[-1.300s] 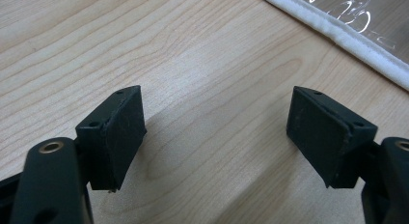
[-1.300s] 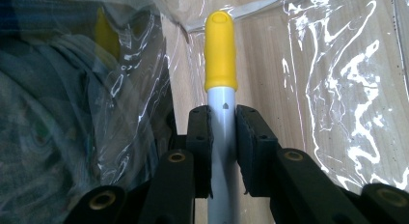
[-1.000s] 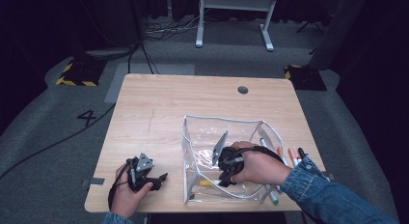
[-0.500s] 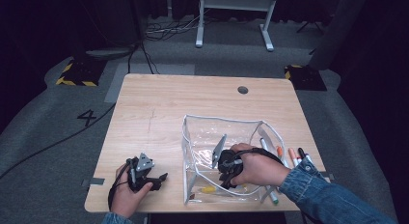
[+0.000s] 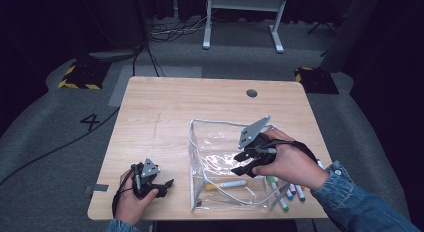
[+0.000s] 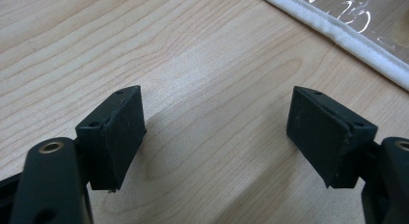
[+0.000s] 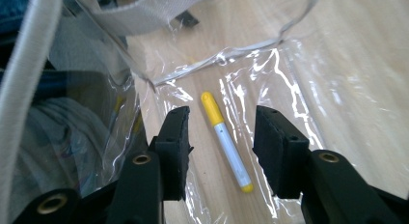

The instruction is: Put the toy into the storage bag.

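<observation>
A clear plastic pouch (image 5: 220,142) with a white rim stands open on the wooden table (image 5: 165,117). A yellow-capped marker (image 5: 227,184) (image 7: 226,143) lies flat on the pouch floor. My right gripper (image 5: 239,164) (image 7: 221,147) hovers inside the pouch just above that marker; its jaws have just been opening and stand open, the marker lying loose below the gap, untouched. My left gripper (image 5: 162,184) (image 6: 214,132) rests near the table's front left, open over bare wood, a short way from the pouch's white edge (image 6: 337,33).
Several coloured markers (image 5: 287,192) lie on the table right of the pouch, under the right hand's wrist. A round grommet hole (image 5: 252,93) sits near the far edge. A white frame stand (image 5: 240,17) and cables are on the floor beyond.
The right gripper has let go of the yellow marker, opened its jaws and risen a little inside the pouch. The marker now lies on the pouch floor. The left gripper has stayed put.
</observation>
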`<state>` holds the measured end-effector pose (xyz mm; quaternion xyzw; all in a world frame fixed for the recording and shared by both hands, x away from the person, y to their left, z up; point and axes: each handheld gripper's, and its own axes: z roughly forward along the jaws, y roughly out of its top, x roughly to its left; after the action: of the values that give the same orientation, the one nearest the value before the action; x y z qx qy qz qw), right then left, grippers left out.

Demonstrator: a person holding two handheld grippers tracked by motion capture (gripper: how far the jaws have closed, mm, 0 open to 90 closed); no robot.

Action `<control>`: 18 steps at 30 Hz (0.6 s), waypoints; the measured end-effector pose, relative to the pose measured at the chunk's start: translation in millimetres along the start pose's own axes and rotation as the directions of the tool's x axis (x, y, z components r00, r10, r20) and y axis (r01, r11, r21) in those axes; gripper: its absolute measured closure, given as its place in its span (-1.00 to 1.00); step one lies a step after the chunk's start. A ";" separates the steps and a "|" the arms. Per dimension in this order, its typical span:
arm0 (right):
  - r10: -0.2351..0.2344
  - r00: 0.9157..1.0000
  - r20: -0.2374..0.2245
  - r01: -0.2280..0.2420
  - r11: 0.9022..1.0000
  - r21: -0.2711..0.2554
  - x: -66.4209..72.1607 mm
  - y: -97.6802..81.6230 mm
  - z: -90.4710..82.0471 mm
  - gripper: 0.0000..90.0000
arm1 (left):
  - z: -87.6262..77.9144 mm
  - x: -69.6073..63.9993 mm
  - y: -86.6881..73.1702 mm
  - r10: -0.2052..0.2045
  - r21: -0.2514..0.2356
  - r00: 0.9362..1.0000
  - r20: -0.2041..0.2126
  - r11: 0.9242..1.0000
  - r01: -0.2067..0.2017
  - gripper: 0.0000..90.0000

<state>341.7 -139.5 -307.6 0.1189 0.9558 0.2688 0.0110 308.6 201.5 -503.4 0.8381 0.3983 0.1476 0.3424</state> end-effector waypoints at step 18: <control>0.222 0.967 0.127 -0.192 0.958 -0.213 -13.1 -75.0 -85.8 0.23 | 0.3 0.2 0.2 -0.004 0.002 1.000 -0.004 1.000 0.004 -0.53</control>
<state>330.6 -248.5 -273.4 0.2368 0.9028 0.3527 0.0663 309.0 201.5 -503.5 0.8372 0.4009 0.1482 0.3413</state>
